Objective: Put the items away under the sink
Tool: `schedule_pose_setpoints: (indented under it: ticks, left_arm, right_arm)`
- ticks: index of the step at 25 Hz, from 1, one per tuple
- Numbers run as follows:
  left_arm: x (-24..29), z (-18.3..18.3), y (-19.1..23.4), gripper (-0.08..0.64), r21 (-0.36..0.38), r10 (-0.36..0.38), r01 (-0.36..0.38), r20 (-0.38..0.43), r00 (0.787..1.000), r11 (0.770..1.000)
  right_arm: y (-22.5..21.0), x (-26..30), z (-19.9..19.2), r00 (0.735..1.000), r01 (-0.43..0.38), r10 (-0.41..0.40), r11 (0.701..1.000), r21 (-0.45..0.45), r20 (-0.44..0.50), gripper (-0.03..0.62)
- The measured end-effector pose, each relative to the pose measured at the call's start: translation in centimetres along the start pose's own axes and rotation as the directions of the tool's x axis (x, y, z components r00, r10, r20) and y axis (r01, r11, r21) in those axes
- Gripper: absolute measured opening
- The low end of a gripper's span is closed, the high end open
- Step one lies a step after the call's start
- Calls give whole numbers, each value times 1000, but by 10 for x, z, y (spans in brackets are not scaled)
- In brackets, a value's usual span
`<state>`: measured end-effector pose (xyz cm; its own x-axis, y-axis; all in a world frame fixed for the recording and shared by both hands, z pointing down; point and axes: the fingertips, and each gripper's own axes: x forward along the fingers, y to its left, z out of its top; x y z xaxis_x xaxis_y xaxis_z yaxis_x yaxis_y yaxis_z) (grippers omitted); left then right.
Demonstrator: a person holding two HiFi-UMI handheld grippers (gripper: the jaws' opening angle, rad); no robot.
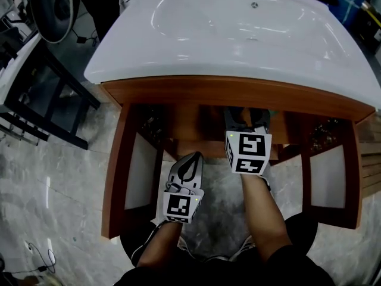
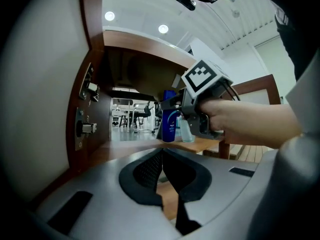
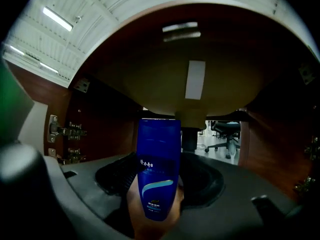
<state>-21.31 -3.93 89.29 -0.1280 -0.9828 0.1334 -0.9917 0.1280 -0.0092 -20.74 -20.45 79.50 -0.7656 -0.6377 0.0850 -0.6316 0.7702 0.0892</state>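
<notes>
Blue bottle (image 3: pixel 159 176) clamped upright in right tool (image 1: pixel 246 124), held level inside the cabinet (image 1: pixel 178 91) (left tool (image 1: pixel 191 159) closed, empty, outside)

The sink (image 1: pixel 238 34) sits on the cabinet (image 1: pixel 238 91), whose doors stand open at left (image 1: pixel 143 162) and right (image 1: pixel 327 174). The right gripper (image 3: pixel 159 184) reaches inside under the sink, with a bottle (image 3: pixel 158 149) upright between its jaws and the drain (image 3: pixel 190 134) behind it. The left gripper (image 1: pixel 191 158) is to its left, nearer the person, before the opening. A rack (image 1: pixel 41 94) stands left of the cabinet.
</notes>
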Motion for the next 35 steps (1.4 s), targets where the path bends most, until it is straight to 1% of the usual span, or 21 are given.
schedule_pose_setpoints:
  ticks: [4,8,17,23,29,33,34,35]
  left_arm:
    - [-2,2,1,21,-7,1,-1,11,1000,1000]
    - [-3,5,1,22,1,4,-4,22,1000,1000]
    - [0,4,-2,23,-4,-4,4,24,1000,1000]
    - [0,4,-3,22,-6,-6,7,25,1000,1000]
    - [2,7,-4,22,-5,-7,7,31,999,1000]
    - [3,10,-6,22,-10,-9,10,37,999,1000]
    - [3,11,-7,21,-11,-11,11,37,999,1000]
    - [2,13,-8,22,-10,-13,13,36,999,1000]
  right_arm:
    - [5,24,-1,999,-16,15,1000,-5,-49,271]
    - [8,36,-14,996,-16,15,1000,-9,-86,272]
    - [1,37,-18,998,1,-1,1000,6,-57,278]
    - [5,36,-19,998,-20,20,1000,0,-55,321]
    - [-1,10,-16,1000,11,-11,1000,23,-2,324]
    - [-1,-22,-27,1000,-5,5,999,42,5,322]
    - [0,-32,-29,1000,-3,3,999,38,7,304]
    - [0,-41,-29,1000,4,-4,1000,31,10,269]
